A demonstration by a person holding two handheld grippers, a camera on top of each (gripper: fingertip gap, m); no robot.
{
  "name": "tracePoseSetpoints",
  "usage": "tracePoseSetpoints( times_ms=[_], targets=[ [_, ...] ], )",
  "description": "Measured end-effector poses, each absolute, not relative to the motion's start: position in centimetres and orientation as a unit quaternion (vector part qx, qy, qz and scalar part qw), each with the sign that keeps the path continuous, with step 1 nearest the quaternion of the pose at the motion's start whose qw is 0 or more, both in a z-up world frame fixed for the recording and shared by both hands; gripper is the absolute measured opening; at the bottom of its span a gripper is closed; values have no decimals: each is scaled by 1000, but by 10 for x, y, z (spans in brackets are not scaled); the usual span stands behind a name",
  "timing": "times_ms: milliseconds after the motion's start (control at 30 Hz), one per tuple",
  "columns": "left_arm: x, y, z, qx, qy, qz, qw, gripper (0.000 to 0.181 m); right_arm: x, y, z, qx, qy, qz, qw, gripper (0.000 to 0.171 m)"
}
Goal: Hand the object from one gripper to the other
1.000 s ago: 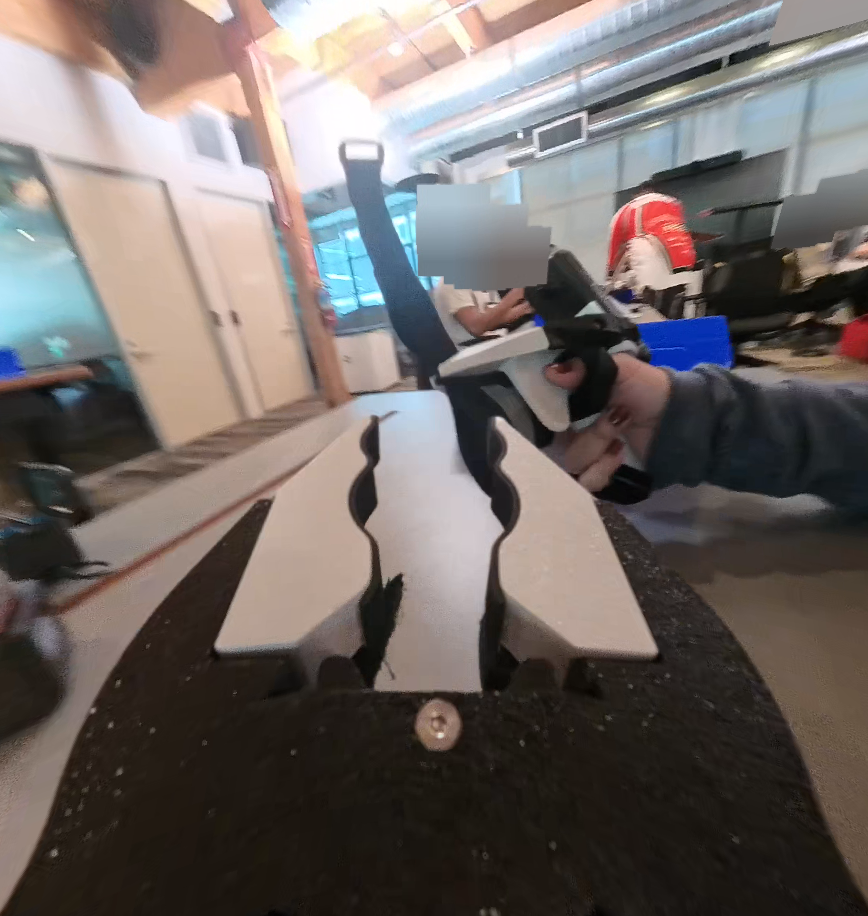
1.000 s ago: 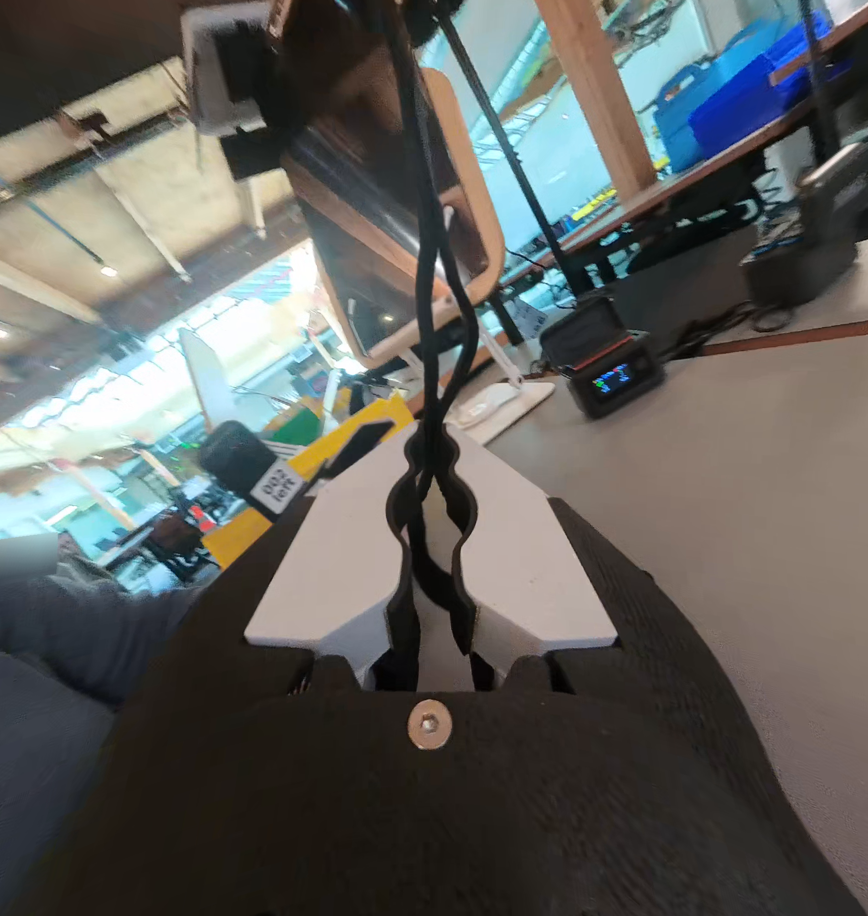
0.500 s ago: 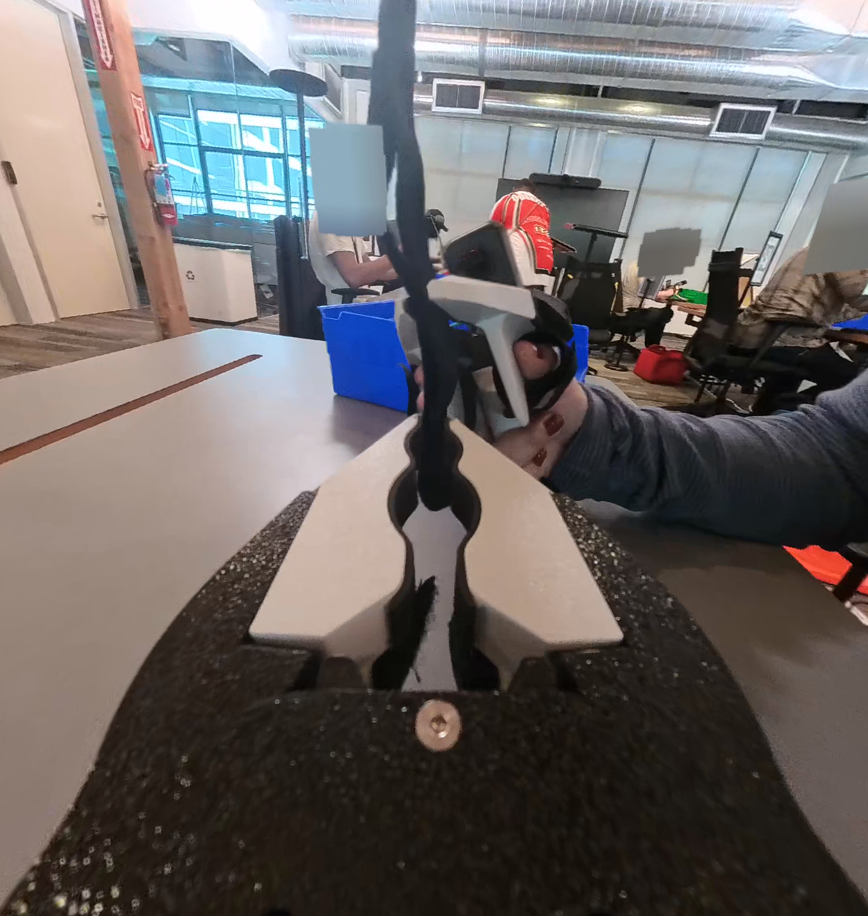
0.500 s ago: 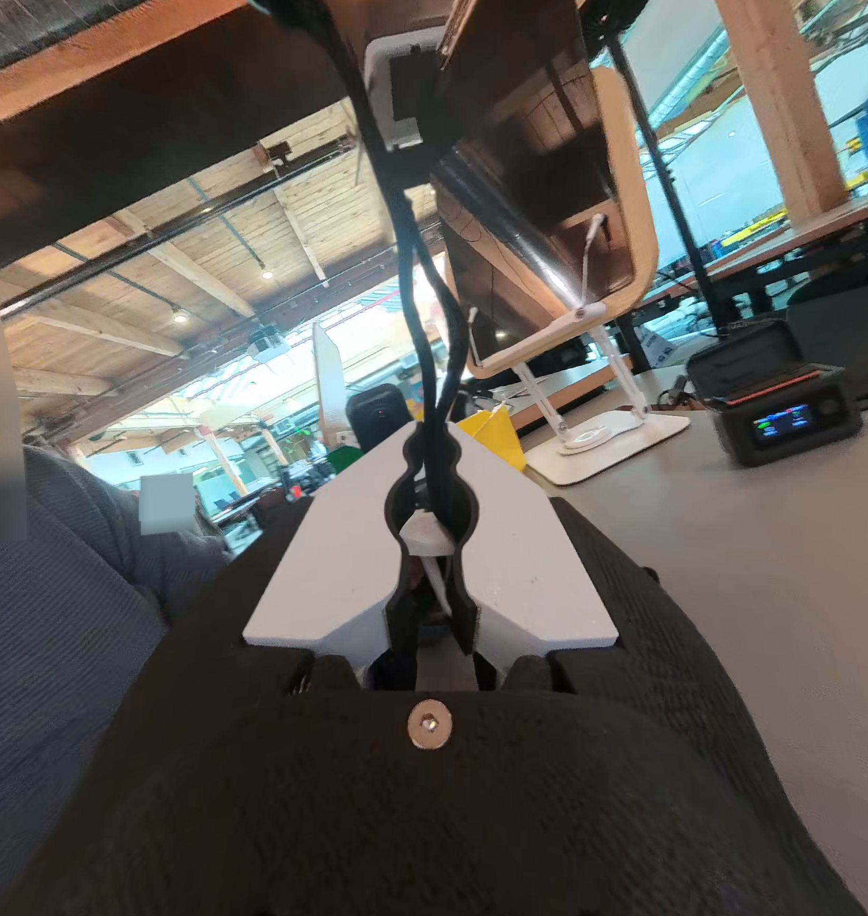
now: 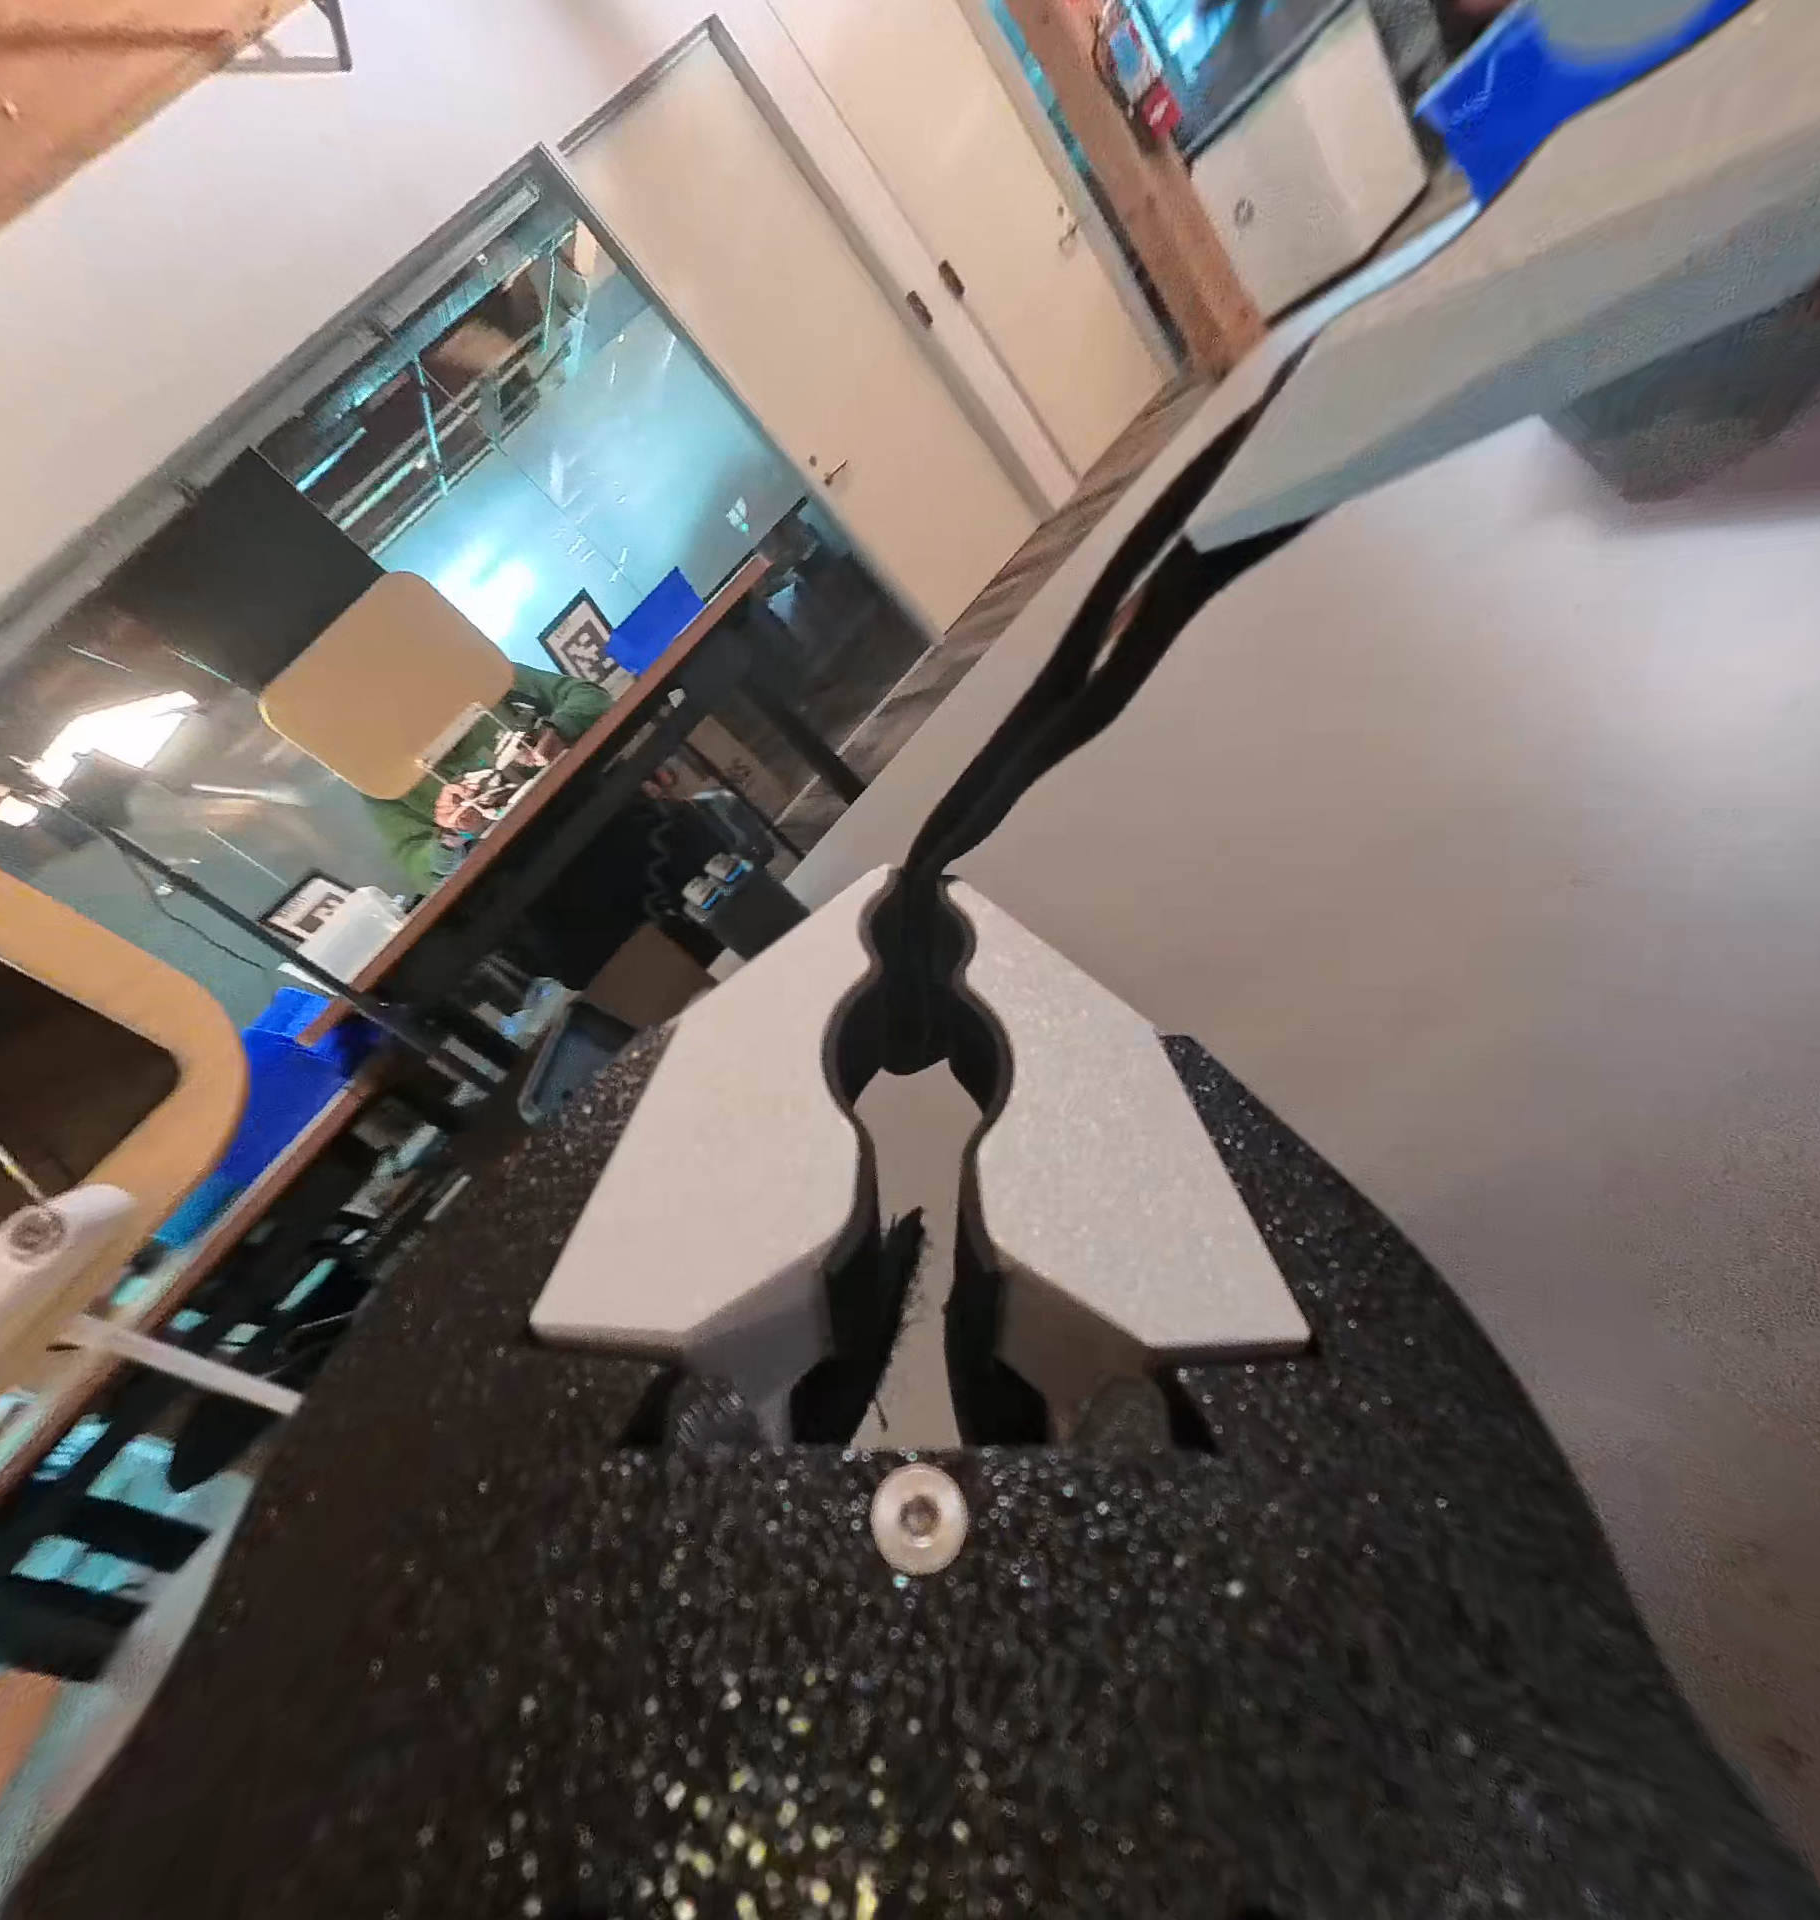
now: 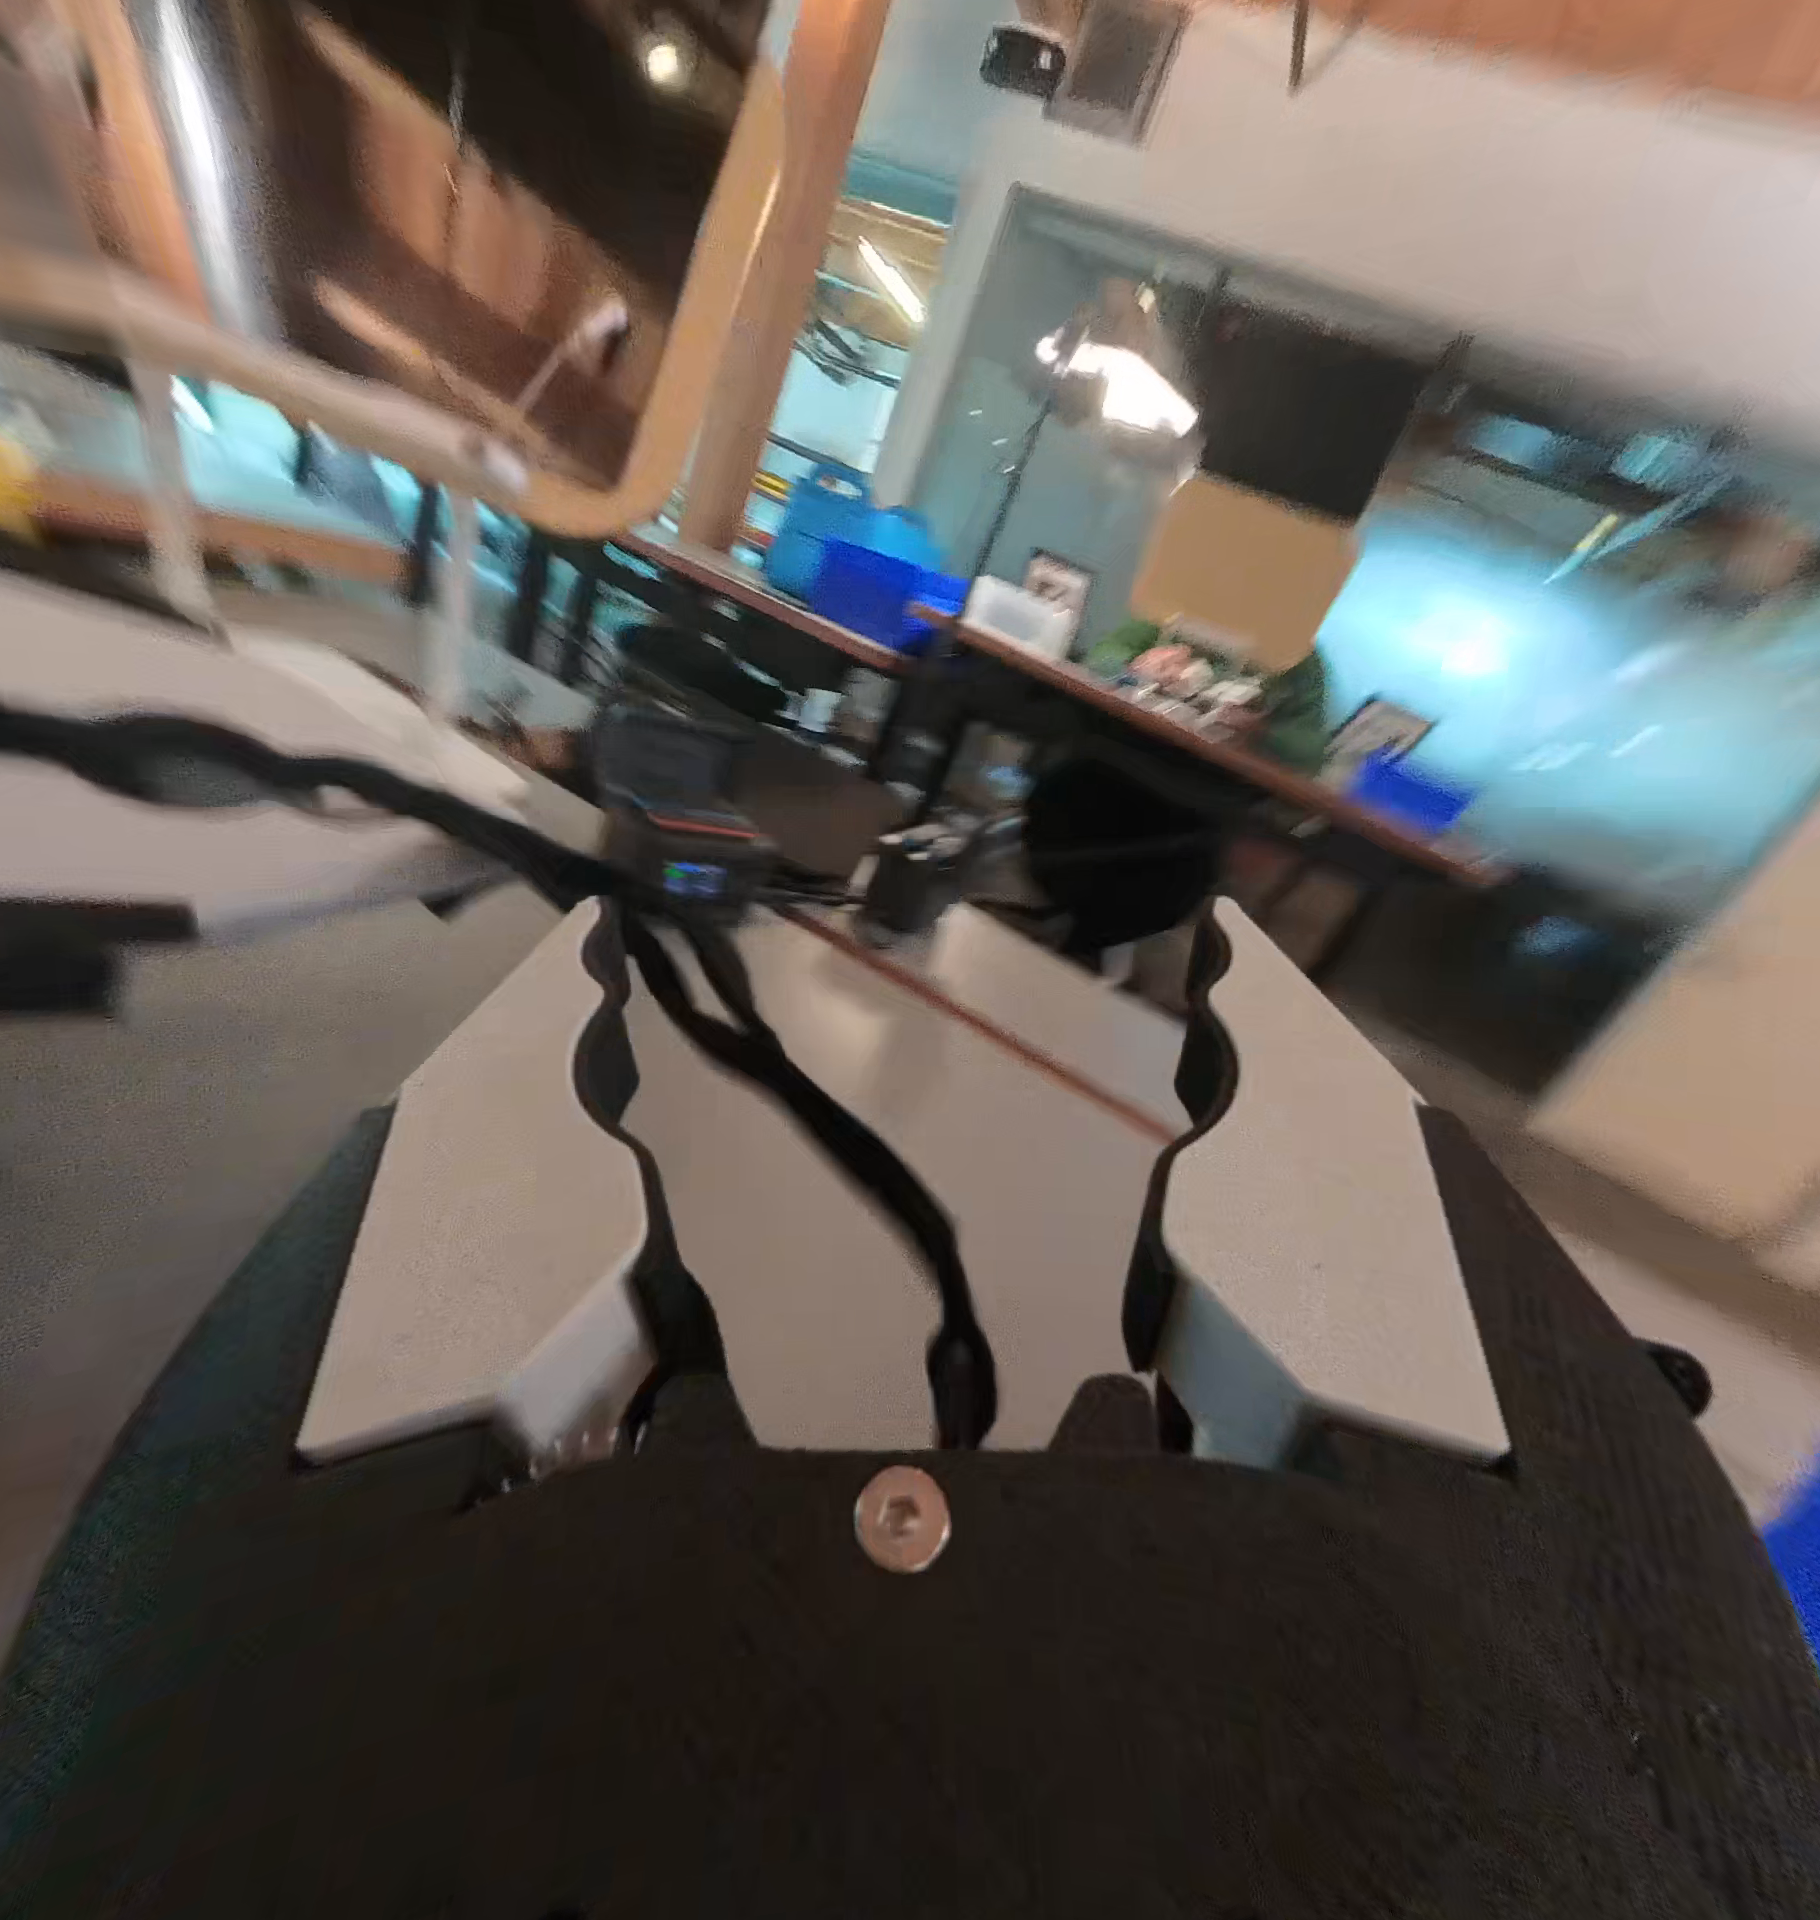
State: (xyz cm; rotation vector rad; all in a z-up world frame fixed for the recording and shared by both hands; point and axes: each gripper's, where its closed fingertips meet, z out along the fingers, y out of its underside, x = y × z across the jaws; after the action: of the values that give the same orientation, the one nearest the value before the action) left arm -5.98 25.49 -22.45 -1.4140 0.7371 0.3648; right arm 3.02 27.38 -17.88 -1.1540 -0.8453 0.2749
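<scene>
The object is a black strap point(image 5: 1051, 707). My left gripper point(image 5: 916, 894) is shut on it at the fingertips. From there the strap runs up and to the right, to a grey finger of my right gripper point(image 5: 1508, 395). In the right wrist view my right gripper point(image 6: 906, 925) is wide open. The strap point(image 6: 844, 1132) lies loose between its fingers, pinched by neither. It trails off to the left, to the blurred grey fingers point(image 6: 210, 675) of the left gripper. Both grippers are above the grey table point(image 5: 1508, 935).
A wood-framed board on a white stand point(image 6: 677, 312) stands at the back left of the table. Beside it is a small black device with a lit screen point(image 6: 688, 862). Farther off are blue bins point(image 6: 864, 582) and a person in green at a desk point(image 5: 532, 727).
The right gripper, shut on the strap before, has opened and let it go. The left gripper has closed on the strap and holds it alone. Both views have swung round.
</scene>
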Motion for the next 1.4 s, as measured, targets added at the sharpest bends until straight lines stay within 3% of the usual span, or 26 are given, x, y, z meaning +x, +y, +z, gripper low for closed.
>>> tracePoseSetpoints(
  times_ms=[100, 233, 333, 433, 500, 733, 900, 1133, 1200, 1233, 1333, 1400],
  targets=[
    [-59, 254, -224, -618, 343, 201, 678, 2, 15, 258, -187, -442, -485, -35, 754, 103],
    [-55, 250, -217, -588, 357, 231, 688, 3, -2, 259, -224, -426, -564, -128, 696, 86],
    [-51, 247, -216, -565, 376, 261, 686, 3, 3, 265, -226, -412, -563, -171, 696, 55],
    [-46, 245, -215, -552, 384, 265, 691, 2, 7, 262, -218, -402, -551, -168, 711, 7],
    [-44, 241, -209, -532, 375, 256, 714, 4, 8, 261, -215, -405, -550, -168, 711, 3],
    [-33, 216, -187, -488, 340, 53, 802, 35, 41, 275, -176, -457, -468, -157, 740, 2],
    [-51, 226, -185, -516, 288, 23, 806, 33, 136, 290, -123, -579, -366, -216, 696, 2],
    [-53, 231, -189, -528, 286, 17, 799, 30, 277, 310, -166, -806, -190, -155, 539, 3],
    [-53, 228, -185, -519, 282, 11, 807, 39, 295, 320, -184, -828, -175, -162, 507, 5],
    [-54, 226, -183, -515, 278, 5, 811, 42, 301, 323, -193, -838, -171, -168, 490, 11],
    [-58, 227, -181, -520, 263, -9, 813, 46, 312, 327, -202, -848, -154, -198, 467, 59],
    [-61, 230, -182, -526, 256, -10, 811, 46, 305, 328, -183, -823, -153, -219, 502, 67]
  ],
)
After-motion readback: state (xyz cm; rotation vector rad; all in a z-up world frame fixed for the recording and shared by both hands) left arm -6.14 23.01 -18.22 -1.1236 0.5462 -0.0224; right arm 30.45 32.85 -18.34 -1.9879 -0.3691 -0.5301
